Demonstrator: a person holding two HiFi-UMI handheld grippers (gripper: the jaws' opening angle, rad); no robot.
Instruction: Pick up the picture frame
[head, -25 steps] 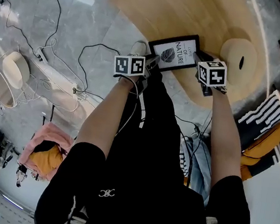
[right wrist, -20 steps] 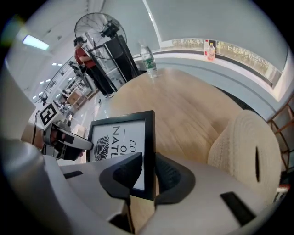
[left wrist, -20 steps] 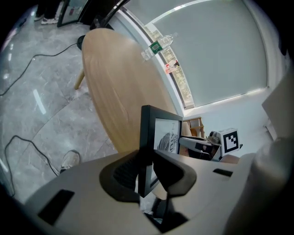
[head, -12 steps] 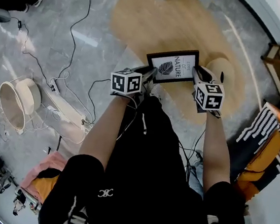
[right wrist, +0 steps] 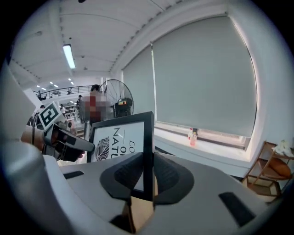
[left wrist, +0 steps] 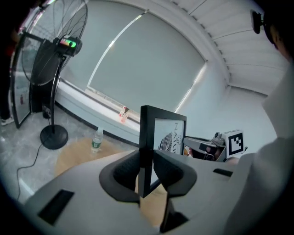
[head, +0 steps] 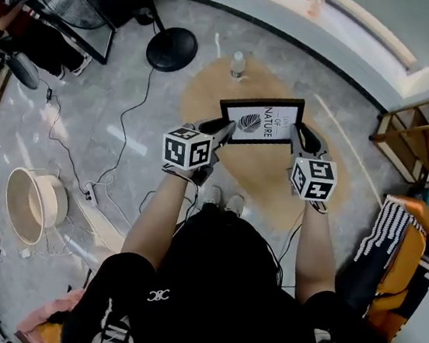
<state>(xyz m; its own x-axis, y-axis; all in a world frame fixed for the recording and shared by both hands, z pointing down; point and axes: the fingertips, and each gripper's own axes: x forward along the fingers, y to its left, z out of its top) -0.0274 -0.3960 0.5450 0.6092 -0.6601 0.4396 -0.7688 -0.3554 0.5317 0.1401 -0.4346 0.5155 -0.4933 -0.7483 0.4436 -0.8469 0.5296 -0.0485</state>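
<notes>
Our left gripper (head: 224, 127) is clamped on the left edge of the picture frame (head: 260, 120). A second ago the frame was down close to the wooden surface (head: 276, 179); now it hangs well above that surface, print facing us. Our right gripper (head: 298, 135) has just been closing its jaws and pinches the frame's right edge. We judge the pick-up essentially done: the frame is clear of the surface, carried between both grippers.

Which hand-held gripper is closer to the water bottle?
Left. The left hand-held gripper clamps the picture frame edge nearest the water bottle; the right hand-held gripper, jaws just closed tighter, clamps the far edge.
</notes>
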